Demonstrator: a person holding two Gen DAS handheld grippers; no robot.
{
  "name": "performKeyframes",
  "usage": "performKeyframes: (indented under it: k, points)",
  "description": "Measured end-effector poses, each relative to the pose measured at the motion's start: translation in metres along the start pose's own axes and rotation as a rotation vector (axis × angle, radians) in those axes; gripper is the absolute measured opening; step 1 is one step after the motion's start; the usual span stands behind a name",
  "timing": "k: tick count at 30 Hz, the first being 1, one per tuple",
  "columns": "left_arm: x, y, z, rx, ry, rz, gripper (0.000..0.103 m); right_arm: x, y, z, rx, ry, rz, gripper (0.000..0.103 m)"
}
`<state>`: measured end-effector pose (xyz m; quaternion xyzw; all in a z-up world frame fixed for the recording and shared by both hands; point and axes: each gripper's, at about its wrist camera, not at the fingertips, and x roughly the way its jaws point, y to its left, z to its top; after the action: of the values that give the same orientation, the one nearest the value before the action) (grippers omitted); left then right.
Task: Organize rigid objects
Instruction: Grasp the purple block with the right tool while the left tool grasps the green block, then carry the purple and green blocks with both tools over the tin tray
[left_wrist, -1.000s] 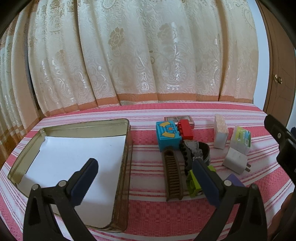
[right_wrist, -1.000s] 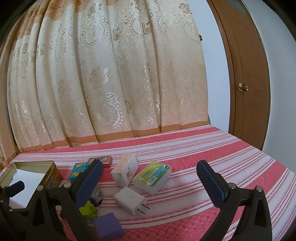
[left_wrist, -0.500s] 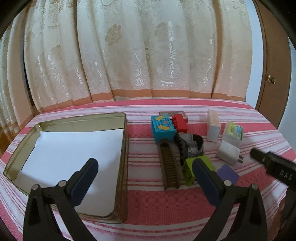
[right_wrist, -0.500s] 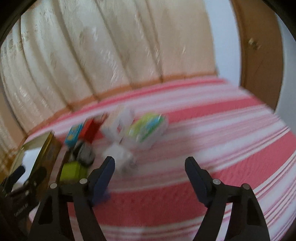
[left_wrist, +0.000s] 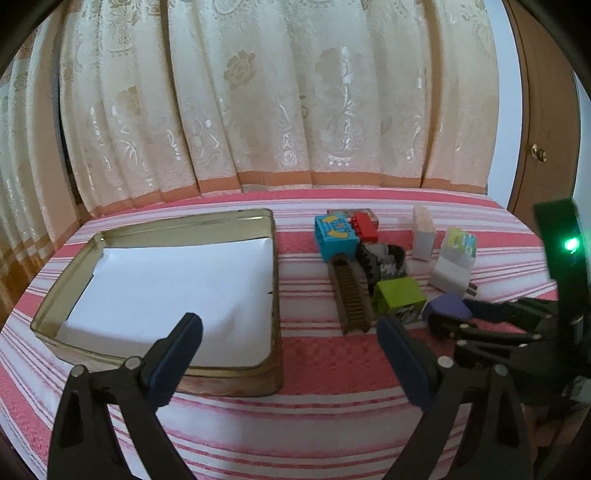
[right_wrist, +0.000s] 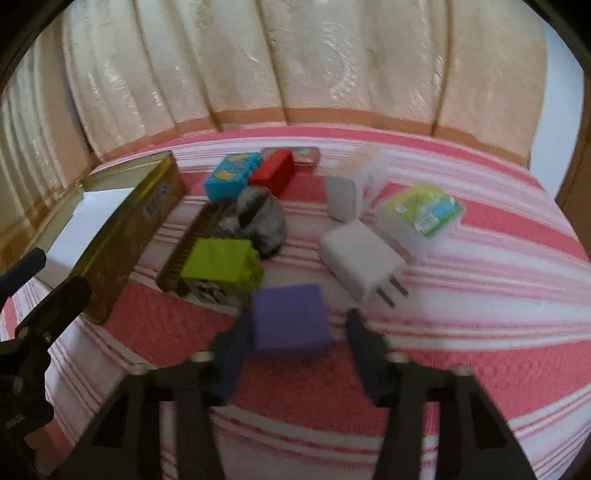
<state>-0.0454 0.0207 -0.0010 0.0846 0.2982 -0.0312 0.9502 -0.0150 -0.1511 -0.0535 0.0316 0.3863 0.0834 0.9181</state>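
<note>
right gripper (right_wrist: 295, 339): fingers spread either side of the purple block (right_wrist: 290, 317) | left gripper (left_wrist: 288, 350): spread wide, beside the tin (left_wrist: 275, 258)

I count one metal tin (left_wrist: 275, 280); one blue block (right_wrist: 232, 174), one red block (right_wrist: 272, 173), one green block (right_wrist: 221, 266), one purple block (right_wrist: 291, 321); one brown track piece (left_wrist: 351, 295); one white charger (right_wrist: 360, 260); two grippers

My right gripper (right_wrist: 295, 354) now sits low at the purple block (right_wrist: 290, 319), fingers narrowed either side of it, and shows at the lower right of the left view.
</note>
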Motion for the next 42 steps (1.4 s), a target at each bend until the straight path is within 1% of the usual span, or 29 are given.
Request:
performKeyframes:
  k: [1,3,5,8,9,10,11,12,14,15,16,17,19,20,22,24,27,33,42]
  points:
    - [0.000,-0.002,0.001,-0.003,0.001,-0.011,0.091,0.001,0.001,0.000,-0.021,0.005,-0.012,0.042]
    - [0.003,-0.010,0.003,0.009,0.019,-0.039,0.087,0.000,-0.002,0.000,-0.035,-0.001,-0.009,0.042]
    - [0.006,-0.019,0.003,0.018,0.034,-0.064,0.087,-0.006,-0.014,-0.003,-0.005,-0.015,-0.019,0.042]
    - [0.014,-0.036,0.006,0.020,0.059,-0.106,0.087,-0.022,-0.044,-0.003,0.092,-0.097,-0.008,0.042]
    - [0.018,-0.043,0.008,0.026,0.067,-0.117,0.087,-0.027,-0.054,-0.002,0.123,-0.125,-0.016,0.042]
    - [0.020,-0.049,0.011,0.034,0.073,-0.126,0.084,-0.031,-0.066,-0.001,0.157,-0.155,-0.028,0.042]
    - [0.024,-0.057,0.013,0.046,0.075,-0.134,0.084,-0.036,-0.081,0.001,0.201,-0.189,-0.039,0.042]
    - [0.028,-0.063,0.014,0.056,0.082,-0.134,0.083,-0.038,-0.087,0.001,0.221,-0.206,-0.044,0.042]
    - [0.039,-0.073,0.017,0.065,0.107,-0.127,0.076,-0.042,-0.101,0.001,0.257,-0.253,-0.077,0.042]
    - [0.045,-0.076,0.019,0.061,0.130,-0.130,0.070,-0.043,-0.104,0.000,0.262,-0.273,-0.098,0.042]
    - [0.052,-0.079,0.019,0.059,0.148,-0.130,0.067,-0.043,-0.105,-0.002,0.269,-0.288,-0.106,0.042]
    - [0.059,-0.081,0.020,0.053,0.171,-0.127,0.065,-0.041,-0.107,-0.002,0.282,-0.288,-0.098,0.042]
    - [0.073,-0.087,0.020,0.052,0.204,-0.109,0.054,-0.041,-0.108,-0.003,0.310,-0.306,-0.063,0.043]
    - [0.077,-0.090,0.019,0.056,0.212,-0.105,0.052,-0.042,-0.108,-0.004,0.313,-0.311,-0.060,0.043]
    - [0.080,-0.096,0.019,0.081,0.197,-0.077,0.051,-0.043,-0.108,-0.004,0.312,-0.316,-0.050,0.043]
    - [0.084,-0.101,0.019,0.085,0.215,-0.073,0.047,-0.044,-0.107,-0.005,0.310,-0.319,-0.045,0.043]
    - [0.090,-0.102,0.017,0.075,0.247,-0.056,0.045,-0.041,-0.106,-0.003,0.304,-0.315,-0.041,0.043]
    - [0.092,-0.104,0.018,0.065,0.239,-0.055,0.043,-0.039,-0.105,-0.004,0.299,-0.304,-0.037,0.043]
    - [0.091,-0.098,0.018,0.037,0.226,-0.107,0.042,-0.038,-0.107,-0.004,0.317,-0.297,-0.050,0.043]
